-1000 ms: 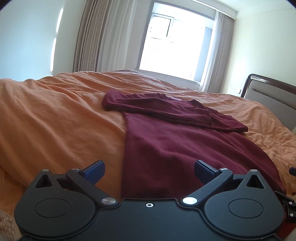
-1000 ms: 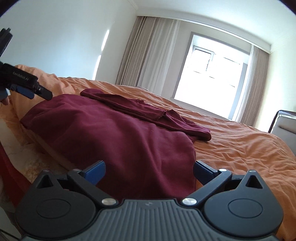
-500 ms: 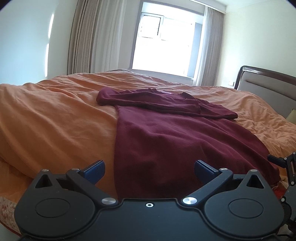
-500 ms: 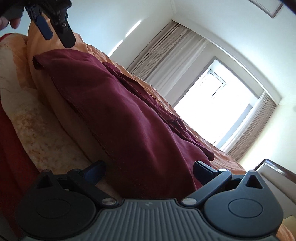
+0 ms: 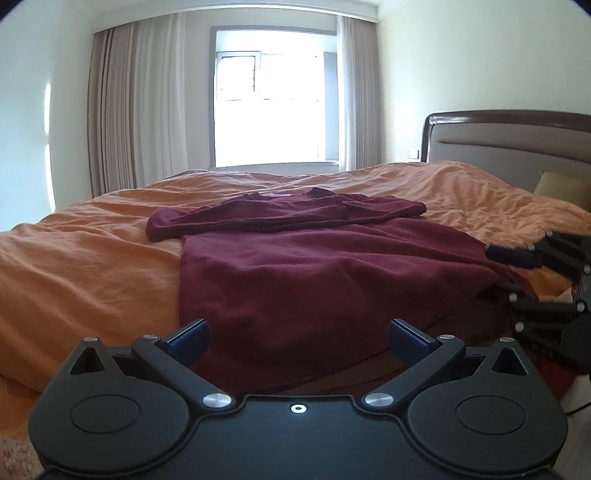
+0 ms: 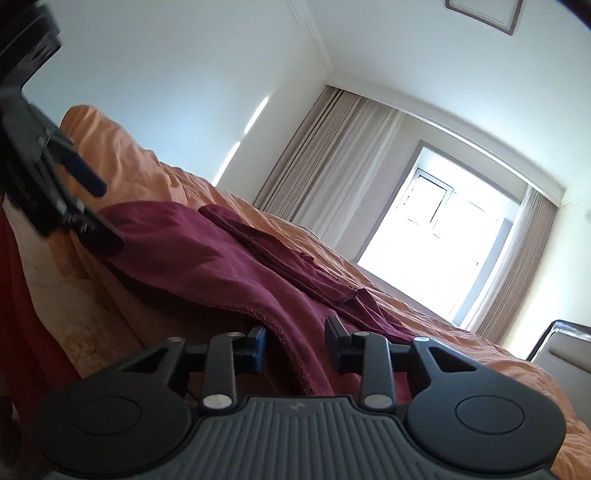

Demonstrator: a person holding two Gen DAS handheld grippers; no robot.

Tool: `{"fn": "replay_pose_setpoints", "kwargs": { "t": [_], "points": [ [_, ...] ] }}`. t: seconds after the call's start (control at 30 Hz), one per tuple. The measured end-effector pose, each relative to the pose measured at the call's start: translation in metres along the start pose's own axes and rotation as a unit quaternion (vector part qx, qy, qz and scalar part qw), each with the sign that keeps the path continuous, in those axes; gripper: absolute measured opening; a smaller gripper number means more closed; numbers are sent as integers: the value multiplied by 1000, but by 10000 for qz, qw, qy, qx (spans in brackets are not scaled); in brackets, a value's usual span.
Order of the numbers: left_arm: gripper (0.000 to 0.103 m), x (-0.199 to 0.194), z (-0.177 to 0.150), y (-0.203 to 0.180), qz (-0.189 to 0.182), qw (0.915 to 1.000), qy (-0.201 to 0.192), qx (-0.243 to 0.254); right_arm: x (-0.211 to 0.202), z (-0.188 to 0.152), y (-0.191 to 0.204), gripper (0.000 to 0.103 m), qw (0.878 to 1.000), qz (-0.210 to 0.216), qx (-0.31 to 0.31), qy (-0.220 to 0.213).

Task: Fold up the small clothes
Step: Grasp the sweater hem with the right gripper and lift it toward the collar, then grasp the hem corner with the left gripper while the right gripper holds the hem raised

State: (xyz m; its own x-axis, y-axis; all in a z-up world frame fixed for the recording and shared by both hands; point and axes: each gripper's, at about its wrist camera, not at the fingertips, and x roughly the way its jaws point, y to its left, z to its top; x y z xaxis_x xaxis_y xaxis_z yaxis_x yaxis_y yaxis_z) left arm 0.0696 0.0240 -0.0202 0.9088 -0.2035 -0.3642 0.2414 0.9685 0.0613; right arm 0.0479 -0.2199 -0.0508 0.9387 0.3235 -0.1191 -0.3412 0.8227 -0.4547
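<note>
Where the maroon garment (image 5: 325,280) overhangs the bed (image 5: 85,266): left gripper (image 5: 297,334) wide, empty; right gripper (image 6: 295,349) half-closed around hem.

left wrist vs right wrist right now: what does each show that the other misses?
Left wrist only: the whole maroon garment laid flat on the orange duvet, sleeves folded across its top, a pillow by the headboard, and the left gripper open and short of the hem.

Right wrist only: the right gripper with its fingers partly closed either side of the garment's hem corner, a ceiling vent, and the bed's side below the duvet.

Both: garment, duvet, window, curtains, headboard, and the other gripper at frame edge.
</note>
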Motion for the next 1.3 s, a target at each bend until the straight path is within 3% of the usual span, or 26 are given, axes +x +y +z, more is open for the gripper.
{"fn": "replay_pose_setpoints", "kwargs": {
  "t": [0.27,0.43,0.53,0.6,0.8,0.87,1.13,1.3],
  "points": [
    [102,18,-17,-34,105,9950,-17,990,21,24,-45,29,9949,366,934,93],
    [102,42,-16,-55,366,9917,-104,1228,14,29,-64,29,9930,360,1114,137],
    [93,49,-11,-53,569,9908,-195,1213,13,31,-62,29,9923,342,1171,217],
    [86,46,-9,-44,501,9923,-285,1093,13,26,-60,31,9924,300,1168,254],
    [53,29,-5,-14,624,9922,-460,974,14,15,-52,43,9928,274,1090,422],
    [37,24,-2,-4,701,9922,-465,920,13,12,-47,48,9933,286,1021,460],
    [19,15,33,11,552,9937,-646,731,18,-4,-8,72,9963,434,346,652],
    [18,12,59,11,404,9941,-751,666,26,-13,18,79,9975,-157,-256,647]
  ]
}}
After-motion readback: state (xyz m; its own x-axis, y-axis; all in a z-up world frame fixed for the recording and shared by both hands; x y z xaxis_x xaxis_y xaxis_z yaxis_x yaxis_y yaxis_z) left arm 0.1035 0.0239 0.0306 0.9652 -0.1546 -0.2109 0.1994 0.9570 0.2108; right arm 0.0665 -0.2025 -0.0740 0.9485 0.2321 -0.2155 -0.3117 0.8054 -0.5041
